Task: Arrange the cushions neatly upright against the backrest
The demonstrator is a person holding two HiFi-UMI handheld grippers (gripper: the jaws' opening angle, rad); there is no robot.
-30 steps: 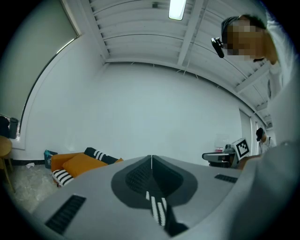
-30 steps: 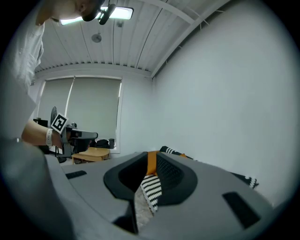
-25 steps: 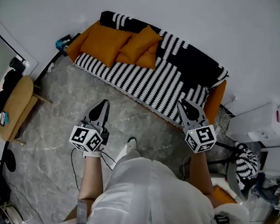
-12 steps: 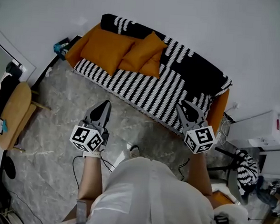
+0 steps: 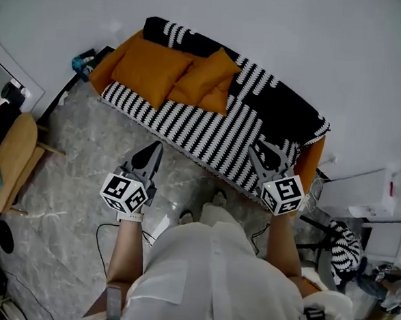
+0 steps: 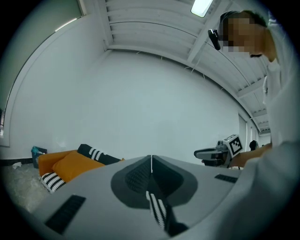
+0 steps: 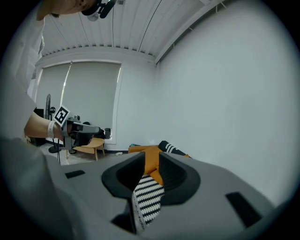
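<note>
Cushions (image 5: 167, 75), all orange, sat bunched at the left end of a sofa (image 5: 209, 132) draped in a black-and-white striped throw, as seen in the head view. The largest cushion (image 5: 149, 65) leaned back against the backrest (image 5: 280, 103) and the end arm, with its long axis running along the sofa's length. A second cushion (image 5: 207, 71) beside it was turned like a diamond, one corner pointing up toward the backrest. A third cushion (image 5: 218, 97) showed beneath that one, mostly hidden. The rest of the seat, out to the right end, was bare striped fabric.

Both tools were held above the grey marbled floor (image 5: 85, 141) in front of the sofa's front edge, pointing toward it and well apart from the cushions. The left tool (image 5: 157, 147) had its jaws pressed fully together with nothing between them. The right tool (image 5: 257, 149), near the sofa's right end, had its jaws a little apart and opening, holding nothing.
</note>
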